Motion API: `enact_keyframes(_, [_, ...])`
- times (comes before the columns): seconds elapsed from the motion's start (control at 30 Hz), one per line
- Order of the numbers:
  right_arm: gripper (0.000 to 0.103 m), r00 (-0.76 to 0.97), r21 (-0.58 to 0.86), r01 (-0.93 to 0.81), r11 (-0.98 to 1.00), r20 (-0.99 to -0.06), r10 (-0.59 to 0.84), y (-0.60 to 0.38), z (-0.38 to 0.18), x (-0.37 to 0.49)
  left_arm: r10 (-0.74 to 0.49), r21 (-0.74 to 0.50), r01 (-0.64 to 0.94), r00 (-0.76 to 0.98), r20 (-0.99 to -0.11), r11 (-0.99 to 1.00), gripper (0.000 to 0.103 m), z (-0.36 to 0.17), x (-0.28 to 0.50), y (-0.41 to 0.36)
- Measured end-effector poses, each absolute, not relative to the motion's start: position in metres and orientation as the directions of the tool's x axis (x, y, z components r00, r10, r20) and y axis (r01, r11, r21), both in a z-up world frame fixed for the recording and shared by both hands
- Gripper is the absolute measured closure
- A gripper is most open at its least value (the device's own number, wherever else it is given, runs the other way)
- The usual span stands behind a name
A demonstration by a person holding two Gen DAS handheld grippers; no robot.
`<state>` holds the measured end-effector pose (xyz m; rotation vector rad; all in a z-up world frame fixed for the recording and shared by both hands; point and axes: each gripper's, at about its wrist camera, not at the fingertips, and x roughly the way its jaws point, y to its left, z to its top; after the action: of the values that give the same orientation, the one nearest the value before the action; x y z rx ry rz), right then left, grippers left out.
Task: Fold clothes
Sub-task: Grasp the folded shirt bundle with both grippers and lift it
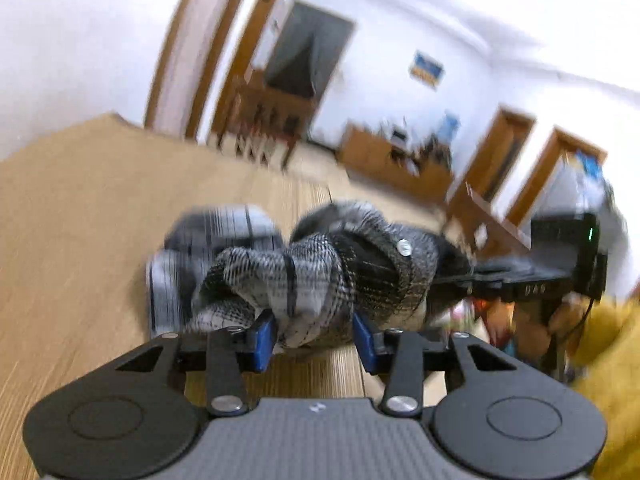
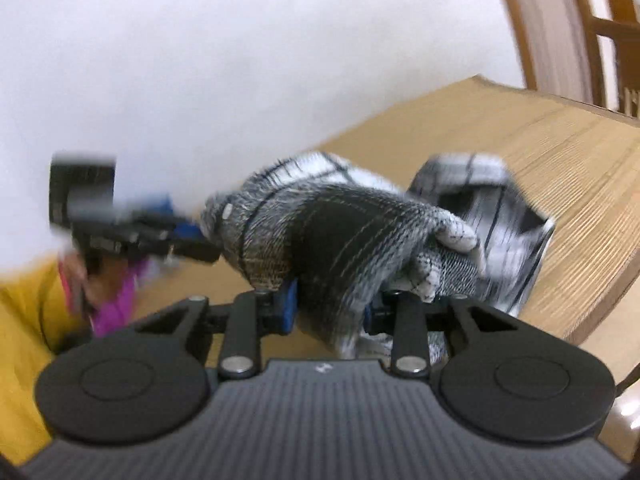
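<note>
Listing what I have by view, left wrist first:

- left gripper (image 1: 314, 338): jaws partly closed, blue pads (image 1: 262, 340) pressing a bunched fold of the shirt (image 1: 304, 276) from either side; I read this as a firm pinch on cloth
- shirt: grey, black and white check, crumpled, with a metal snap showing; its near part hangs from my jaws while the far part trails toward the table (image 1: 80, 216), blurred, so I cannot tell how much of it rests there
- right gripper (image 1: 520, 276): seen side-on at the right edge of this view, its tip buried in the same shirt
- yellow sleeve (image 1: 608, 360): lower right, behind that gripper
- room beyond: doorways and a desk, too smeared to itemise

Right wrist view:

- right gripper (image 2: 332, 310): jaws partly closed, one blue pad visible on the left, the other hidden by cloth; a thick wad of shirt (image 2: 340, 232) fills the gap, so I judge it gripped
- left gripper (image 2: 132, 224): at left, blurred, its blue tip meeting the shirt edge
- table (image 2: 560, 148): pale wood, running away to the right under the trailing cloth

Step in hand, as I judge it: lifting the crumpled shirt with both grippers to open it out, folding proper not yet begun

Next move calls for: drawing the two grips apart to spread the cloth, then laying it flat on the table without letting either pinch slip
</note>
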<state>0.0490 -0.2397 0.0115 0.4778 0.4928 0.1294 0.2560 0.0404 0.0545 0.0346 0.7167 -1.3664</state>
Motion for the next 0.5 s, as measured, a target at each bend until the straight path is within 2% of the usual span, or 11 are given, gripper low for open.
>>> enact_keyframes(0.1, [0.068, 0.907, 0.565, 0.047, 0.824, -0.370, 0.202, -0.295, 0.007, 0.078, -0.878, -0.382, 0.877, 0.087, -0.471, 0.292, 0.057, 0.057, 0.289, -0.001])
enact_keyframes(0.17, [0.068, 0.911, 0.592, 0.105, 0.799, -0.380, 0.161, -0.330, -0.002, 0.104, -0.850, -0.365, 0.862, 0.133, -0.509, 0.353, 0.056, 0.051, 0.313, -0.042])
enact_keyframes(0.27, [0.066, 0.883, 0.575, 0.197, 0.794, -0.456, 0.112, -0.382, -0.029, 0.164, -0.756, -0.289, 0.844, 0.191, -0.626, 0.452, 0.053, 0.025, 0.353, -0.106])
enact_keyframes(0.37, [0.065, 0.853, 0.572, 0.249, 0.782, -0.512, 0.103, -0.425, -0.065, 0.220, -0.597, -0.206, 0.810, 0.208, -0.775, 0.549, 0.051, -0.025, 0.387, -0.168])
enact_keyframes(0.43, [0.063, 0.832, 0.597, 0.268, 0.756, -0.539, 0.131, -0.451, -0.089, 0.250, -0.534, -0.201, 0.772, 0.203, -0.820, 0.603, 0.049, -0.054, 0.401, -0.186])
enact_keyframes(0.5, [0.062, 0.813, 0.631, 0.269, 0.727, -0.553, 0.180, -0.471, -0.106, 0.275, -0.531, -0.236, 0.734, 0.197, -0.824, 0.637, 0.044, -0.065, 0.410, -0.189])
